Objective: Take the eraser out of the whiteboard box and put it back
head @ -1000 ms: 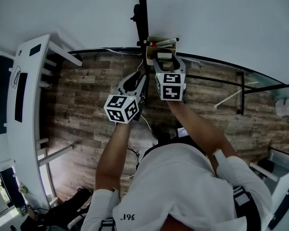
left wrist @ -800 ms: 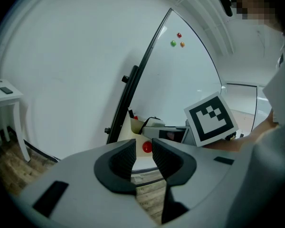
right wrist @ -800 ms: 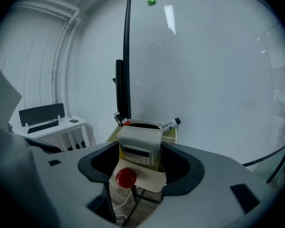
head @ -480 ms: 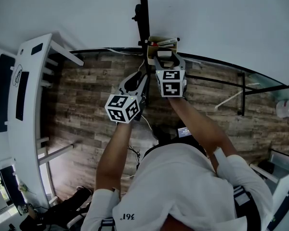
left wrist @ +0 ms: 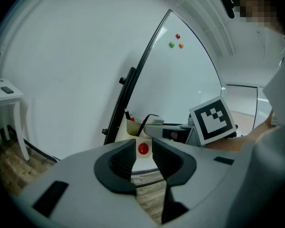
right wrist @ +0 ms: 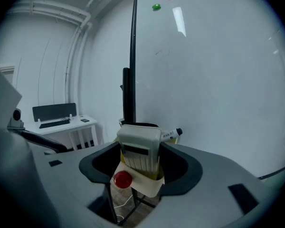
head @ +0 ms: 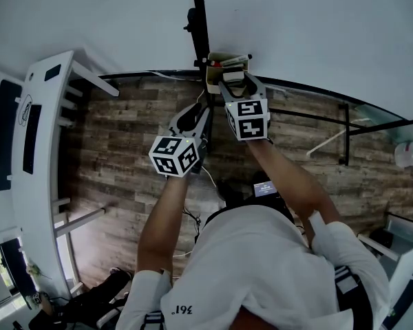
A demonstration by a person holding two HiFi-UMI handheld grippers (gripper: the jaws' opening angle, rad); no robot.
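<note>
Wood-plank flooring in weathered brown runs under a glossy whiteboard, which fills the head view from 10 to 2 o'clock. A white desk stands at 9 o'clock, and a matte black stand post rises at 12.

On that post hangs the cream box, thin-walled, with a round red magnet on its front and a marker poking out at 1 o'clock. The eraser stands upright in the box: a pale grey plastic block with rounded corners, a dark band across its face and ribbing below.

The right gripper has just been closing, with the eraser between its ribbed black pads; they seem to press on both its sides. At 7 o'clock of it the left gripper hangs with jaws narrowly parted and nothing in them.
</note>
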